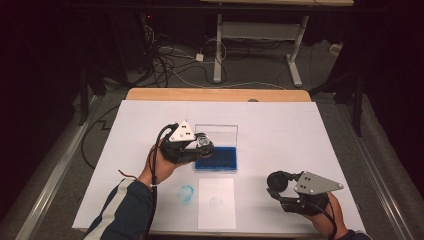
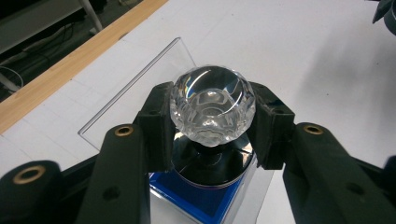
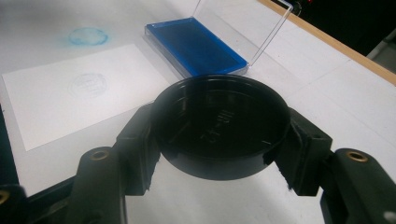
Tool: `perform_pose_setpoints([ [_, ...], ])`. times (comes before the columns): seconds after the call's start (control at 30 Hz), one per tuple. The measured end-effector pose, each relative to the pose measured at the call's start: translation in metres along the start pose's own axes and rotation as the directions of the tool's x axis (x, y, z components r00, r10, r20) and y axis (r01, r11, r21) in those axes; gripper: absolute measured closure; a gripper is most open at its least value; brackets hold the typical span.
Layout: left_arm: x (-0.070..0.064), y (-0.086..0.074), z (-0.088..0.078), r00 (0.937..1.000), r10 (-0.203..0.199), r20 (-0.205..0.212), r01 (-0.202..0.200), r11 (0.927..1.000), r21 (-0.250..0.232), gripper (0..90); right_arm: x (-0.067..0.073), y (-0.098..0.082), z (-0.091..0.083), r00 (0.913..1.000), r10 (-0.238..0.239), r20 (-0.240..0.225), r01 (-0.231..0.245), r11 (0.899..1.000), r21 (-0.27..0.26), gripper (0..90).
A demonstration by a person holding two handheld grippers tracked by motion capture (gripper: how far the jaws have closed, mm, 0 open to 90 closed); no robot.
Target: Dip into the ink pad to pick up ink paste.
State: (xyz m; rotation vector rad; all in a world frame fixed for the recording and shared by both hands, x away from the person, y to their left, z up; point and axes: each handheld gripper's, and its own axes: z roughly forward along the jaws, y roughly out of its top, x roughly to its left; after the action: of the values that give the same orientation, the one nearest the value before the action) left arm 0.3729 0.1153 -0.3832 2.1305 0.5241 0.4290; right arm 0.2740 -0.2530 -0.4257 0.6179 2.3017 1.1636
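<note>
At the left of the high view, the left gripper is held over the near-left corner of the blue ink pad, and its jaws are clenched on the crystal-handled stamp. In the left gripper view the stamp's faceted clear knob is seen pinched between the two black jaws, one pad pressed against each flank, with the knob's top turned toward the camera. Below the knob a dark round stamp base is seen just above the blue pad surface; whether it touches the ink cannot be told. The pad lies in a shallow clear plastic case whose transparent lid stands open at the far side.

Nearer the person, a smudged blue ring of ink is marked on the white counter, and just to its right a rectangular sheet of white paper is laid flat, with a faint round imprint on it.

At the right, the right gripper is held low over the counter, well apart from the pad. Its jaws are grasping a black round cap, a smooth, glossy, shallow plastic cup; it is clasped at both sides of its rim, with the open hollow facing the camera and raised lettering visible inside.
</note>
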Motion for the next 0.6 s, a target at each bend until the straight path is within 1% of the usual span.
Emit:
perform_pose_setpoints([
  [0.13, -0.001, -0.002, -0.002, 1.0, -0.003, 0.008, 0.003, 1.0, -0.005, 54.2, 0.0, 0.001, 0.001, 1.0, 0.002, -0.003, -0.002, 1.0, -0.003, 38.6],
  [0.3, -0.004, -0.005, -0.005, 0.9999, -0.001, 0.011, 0.001, 0.9999, -0.011, 54.2, 0.002, 0.001, 0.003, 1.0, 0.003, -0.006, -0.003, 1.0, 0.006, 38.6],
  [0.53, -0.01, -0.008, -0.01, 0.9998, 0.015, 0.013, -0.015, 0.9998, -0.016, 54.2, 0.001, 0.001, 0.002, 1.0, 0.0, -0.006, 0.0, 1.0, 0.003, 38.6],
  [0.6, -0.01, -0.009, -0.011, 0.9997, 0.012, 0.019, -0.012, 0.9997, -0.022, 54.2, 0.001, 0.001, 0.002, 1.0, -0.001, -0.004, 0.001, 1.0, 0.004, 38.6],
])
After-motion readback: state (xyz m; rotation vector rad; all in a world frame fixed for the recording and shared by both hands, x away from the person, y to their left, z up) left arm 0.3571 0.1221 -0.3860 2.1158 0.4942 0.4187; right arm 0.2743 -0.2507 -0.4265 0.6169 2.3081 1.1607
